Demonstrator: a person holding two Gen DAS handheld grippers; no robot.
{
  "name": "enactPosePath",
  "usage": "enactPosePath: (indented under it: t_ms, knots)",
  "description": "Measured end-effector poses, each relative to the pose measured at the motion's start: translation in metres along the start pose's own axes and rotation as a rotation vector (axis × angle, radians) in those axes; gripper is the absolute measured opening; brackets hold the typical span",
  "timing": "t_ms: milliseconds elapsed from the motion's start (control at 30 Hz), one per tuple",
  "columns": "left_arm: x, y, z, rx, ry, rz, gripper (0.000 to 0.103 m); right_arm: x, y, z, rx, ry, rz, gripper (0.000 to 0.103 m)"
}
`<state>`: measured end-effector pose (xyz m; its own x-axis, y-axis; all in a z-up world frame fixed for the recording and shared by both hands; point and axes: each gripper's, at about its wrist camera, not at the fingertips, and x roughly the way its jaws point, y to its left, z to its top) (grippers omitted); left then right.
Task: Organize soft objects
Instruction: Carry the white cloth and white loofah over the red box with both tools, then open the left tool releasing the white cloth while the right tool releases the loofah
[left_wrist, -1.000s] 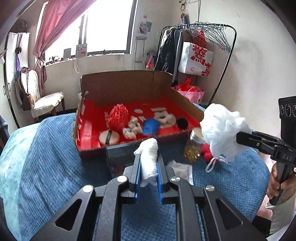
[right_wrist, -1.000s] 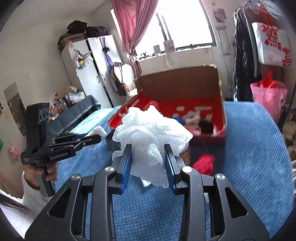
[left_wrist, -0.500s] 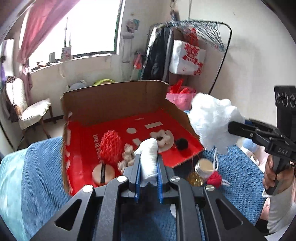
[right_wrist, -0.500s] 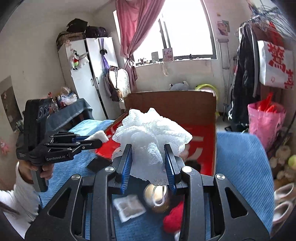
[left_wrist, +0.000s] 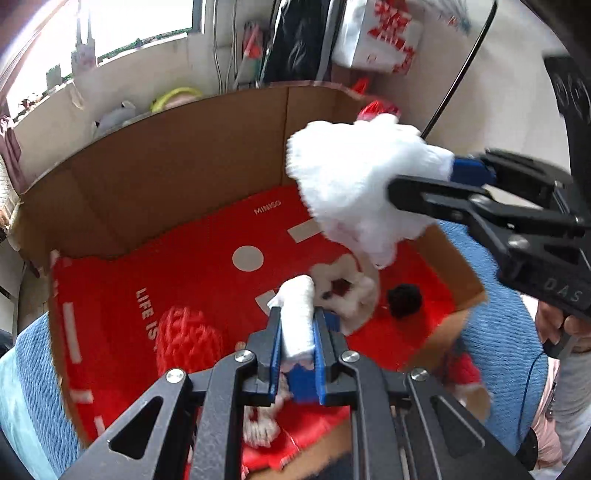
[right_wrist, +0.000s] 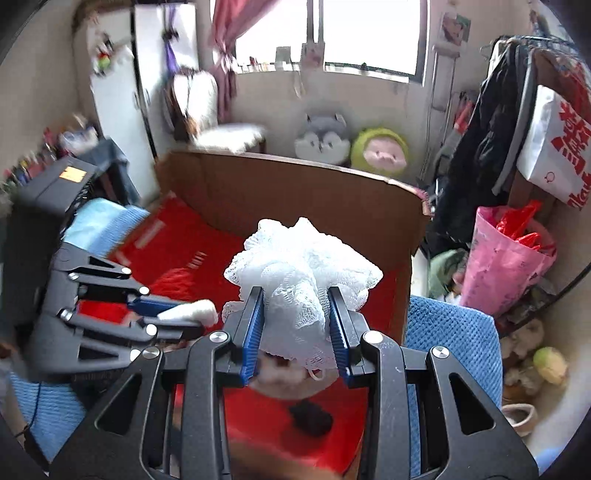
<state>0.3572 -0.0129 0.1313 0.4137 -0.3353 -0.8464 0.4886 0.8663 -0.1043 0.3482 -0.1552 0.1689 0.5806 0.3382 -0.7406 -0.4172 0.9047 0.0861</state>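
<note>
My left gripper (left_wrist: 297, 317) is shut on a small white sponge (left_wrist: 297, 314) and holds it over the red floor of the cardboard box (left_wrist: 166, 177). My right gripper (right_wrist: 295, 299) is shut on a white mesh bath puff (right_wrist: 301, 273), held above the box's right side; the puff also shows in the left wrist view (left_wrist: 354, 184). The left gripper with the sponge (right_wrist: 192, 312) shows at the left of the right wrist view. Inside the box lie a red knitted ball (left_wrist: 188, 341), a white fluffy ring (left_wrist: 345, 288) and a black pompom (left_wrist: 404, 300).
The box (right_wrist: 295, 192) sits on a blue towel-covered surface (right_wrist: 448, 343). A red soft item (left_wrist: 467, 373) lies outside the box's right wall. A pink bag (right_wrist: 502, 258), clothes rack (right_wrist: 491, 122) and plush toys (right_wrist: 351, 146) stand behind.
Both grippers have moved forward from above the blue surface to over the box, each still holding its item. The box now fills both views.
</note>
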Motion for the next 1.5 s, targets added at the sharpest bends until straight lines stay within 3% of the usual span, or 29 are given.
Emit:
enactPosePath:
  t_ms: [167,233,433,667,867,933,1067,1233,1367,1500]
  knots:
    - [0.033,0.01,0.014,-0.024,0.057,0.022,0.015,0.056,-0.005,0.015,-0.001,0.141,-0.042,0.032]
    - [0.043,0.016,0.016,-0.048,0.077,-0.001,0.015,0.074,-0.008,0.016,0.011,0.187,-0.057,0.032]
    - [0.061,0.02,0.018,-0.05,0.091,0.039,0.015,0.112,-0.014,0.015,0.027,0.274,-0.087,0.032]
    - [0.069,0.015,0.013,-0.042,0.107,0.058,0.016,0.123,-0.013,0.014,0.025,0.288,-0.097,0.036]
    - [0.076,0.012,0.02,-0.052,0.11,0.065,0.016,0.127,-0.018,0.017,0.03,0.305,-0.088,0.047]
    - [0.078,0.013,0.021,-0.06,0.113,0.062,0.021,0.129,-0.015,0.016,0.021,0.307,-0.086,0.052]
    - [0.074,0.009,0.023,-0.057,0.096,0.063,0.042,0.129,-0.009,0.015,-0.014,0.307,-0.109,0.058]
    - [0.072,0.006,0.022,-0.059,0.093,0.062,0.047,0.125,-0.01,0.017,-0.009,0.304,-0.113,0.062]
    - [0.068,0.006,0.02,-0.06,0.08,0.068,0.059,0.119,-0.008,0.016,-0.011,0.299,-0.12,0.064]
    - [0.07,0.01,0.009,-0.066,0.061,0.066,0.06,0.11,-0.006,0.017,-0.009,0.289,-0.119,0.064]
